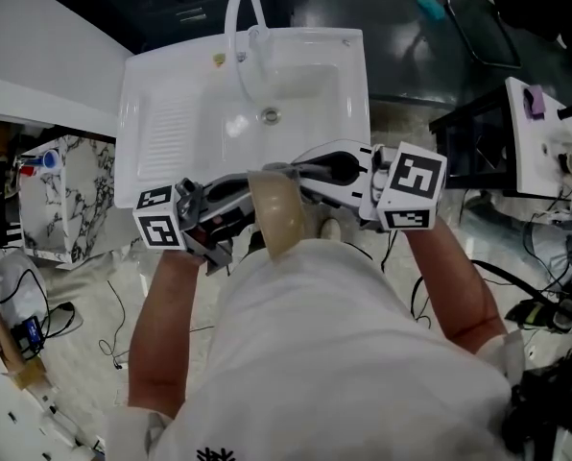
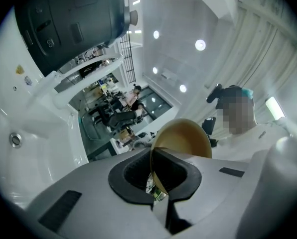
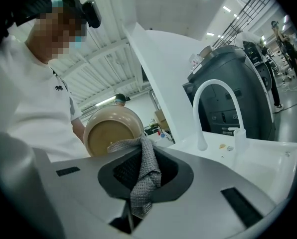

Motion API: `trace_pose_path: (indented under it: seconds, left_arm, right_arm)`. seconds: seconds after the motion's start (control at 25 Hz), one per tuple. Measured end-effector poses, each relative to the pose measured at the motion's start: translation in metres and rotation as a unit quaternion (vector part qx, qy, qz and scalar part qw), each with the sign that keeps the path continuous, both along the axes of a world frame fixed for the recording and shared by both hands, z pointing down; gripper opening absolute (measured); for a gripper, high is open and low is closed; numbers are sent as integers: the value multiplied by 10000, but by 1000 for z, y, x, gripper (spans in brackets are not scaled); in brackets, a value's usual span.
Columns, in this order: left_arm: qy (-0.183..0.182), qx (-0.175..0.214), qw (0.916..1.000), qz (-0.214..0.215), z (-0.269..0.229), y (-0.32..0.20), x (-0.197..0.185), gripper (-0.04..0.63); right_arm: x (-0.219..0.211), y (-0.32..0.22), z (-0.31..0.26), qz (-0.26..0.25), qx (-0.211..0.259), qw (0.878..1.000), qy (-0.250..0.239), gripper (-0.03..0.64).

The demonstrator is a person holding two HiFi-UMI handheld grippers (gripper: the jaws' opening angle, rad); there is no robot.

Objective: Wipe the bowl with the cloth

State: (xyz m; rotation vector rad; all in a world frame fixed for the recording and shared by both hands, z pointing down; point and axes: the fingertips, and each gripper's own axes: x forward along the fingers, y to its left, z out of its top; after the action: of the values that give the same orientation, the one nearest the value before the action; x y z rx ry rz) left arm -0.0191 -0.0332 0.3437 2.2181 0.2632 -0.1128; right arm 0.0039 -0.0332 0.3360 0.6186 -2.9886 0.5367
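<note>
Left tongs (image 2: 156, 176) are closed tight on the rim of the bowl (image 2: 186, 138), with the thin edge of the bowl between the two pads. The bowl therefore stands on its edge in the air, close before the person's chest. This grip leaves both round faces free for wiping. Right tongs (image 3: 138, 180) are clamped on the grey cloth (image 3: 147, 158), and a loose fold of it hangs out past the pads. The upper corner of the cloth seems to lie against the lower edge of the bowl, but I cannot tell if it really presses there. I judge that the wiping is only at its start or between strokes.

From the head view, the two tongs meet at the bowl from opposite sides. They are just at the near edge of the white sink (image 1: 161, 113), not over its basin. The curved tap (image 1: 240, 12) stands behind, well apart from the bowl.
</note>
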Motion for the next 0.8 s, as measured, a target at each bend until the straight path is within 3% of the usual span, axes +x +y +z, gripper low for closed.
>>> trace_pose_path:
  seconds: [0.36, 0.64, 0.8]
  left_arm:
    - [189, -236, 9976, -628, -3, -29, -15, 18]
    - [111, -357, 9961, -801, 5, -40, -16, 18]
    - [55, -414, 9965, -718, 11, -38, -12, 18]
  right_arm:
    - [-15, 24, 3, -484, -17, 9988, 53, 35]
    - [-23, 50, -15, -1118, 141, 9934, -236, 35]
    - [-25, 62, -33, -1433, 472, 9879, -363, 35]
